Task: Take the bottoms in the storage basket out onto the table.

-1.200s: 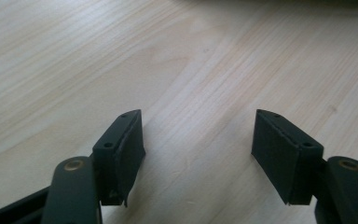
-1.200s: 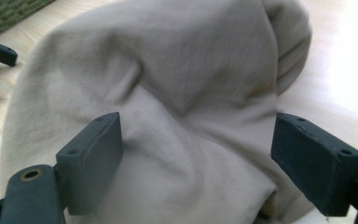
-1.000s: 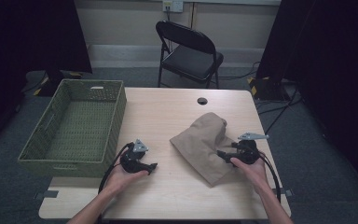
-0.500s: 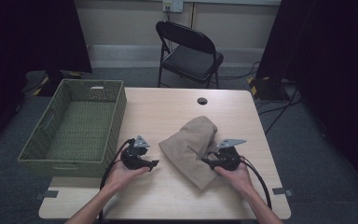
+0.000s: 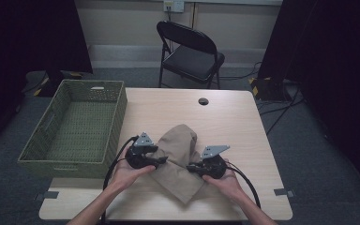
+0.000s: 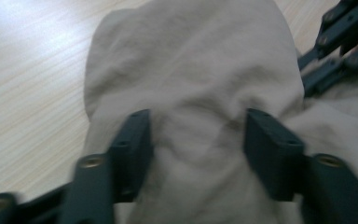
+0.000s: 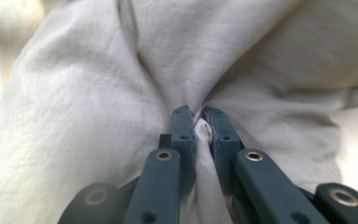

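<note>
Pinching a fold of tan cloth [image 7: 121, 70], right gripper [image 7: 200, 121] with jaws pressed nearly together, a thin ridge of fabric squeezed between them. Seen from above, right gripper [image 5: 193, 167] at the cloth's right edge, held in the right hand [image 5: 222, 180], cable looping off toward the near counter edge. Spread wide, left gripper [image 6: 196, 135], jaws straddling a raised hump of the cloth [image 6: 191, 70] without closing on it; fabric bulging up between them. From the high view, left gripper [image 5: 161, 161] at the cloth's left side, cradled in the left hand [image 5: 126, 171], black cable curling beside it. Lying crumpled on the front half of the counter [image 5: 234, 122], cloth [image 5: 178, 140] bunched between both grippers, one corner trailing toward the near edge. Standing at the counter's left end, woven green basket [image 5: 117, 117], just beside the left hand. Farther back, small dark round hole [image 5: 203, 101] in the counter top, and beyond it a black folding chair [image 5: 192, 51] on the grey floor.
</note>
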